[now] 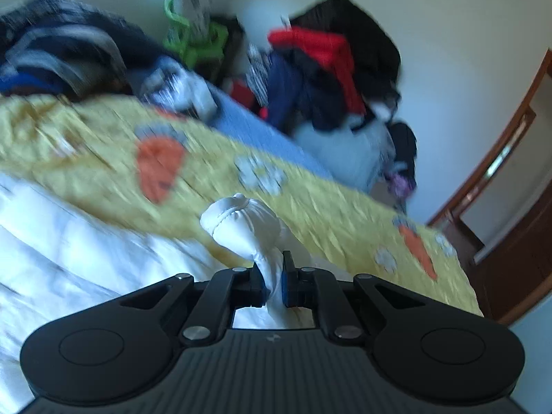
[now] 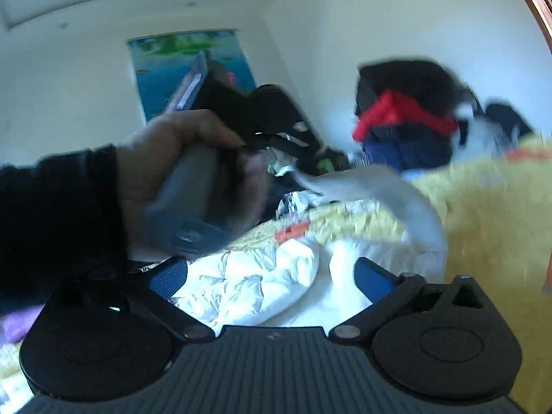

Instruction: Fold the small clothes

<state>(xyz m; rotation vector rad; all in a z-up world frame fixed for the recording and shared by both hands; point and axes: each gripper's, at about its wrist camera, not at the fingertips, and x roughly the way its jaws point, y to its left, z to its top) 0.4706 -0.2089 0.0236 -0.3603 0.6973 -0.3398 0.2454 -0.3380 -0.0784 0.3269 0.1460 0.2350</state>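
Note:
My left gripper [image 1: 273, 277] is shut on a small white garment [image 1: 241, 227], pinching a bunched part of it above the yellow carrot-print quilt [image 1: 214, 179]. In the right wrist view the same white garment [image 2: 372, 186] hangs stretched from the left gripper [image 2: 276, 145], held by a hand in a dark sleeve, down toward the bed. My right gripper [image 2: 270, 276] is open and empty, its blue pads [image 2: 374, 277] wide apart above crumpled white bedding [image 2: 262, 286]. The frames are blurred by motion.
A pile of dark, red and blue clothes [image 1: 324, 69] stands at the far side of the bed; it also shows in the right wrist view [image 2: 407, 120]. More dark clothes [image 1: 58, 51] lie at the back left. A wooden door frame [image 1: 500, 158] is on the right.

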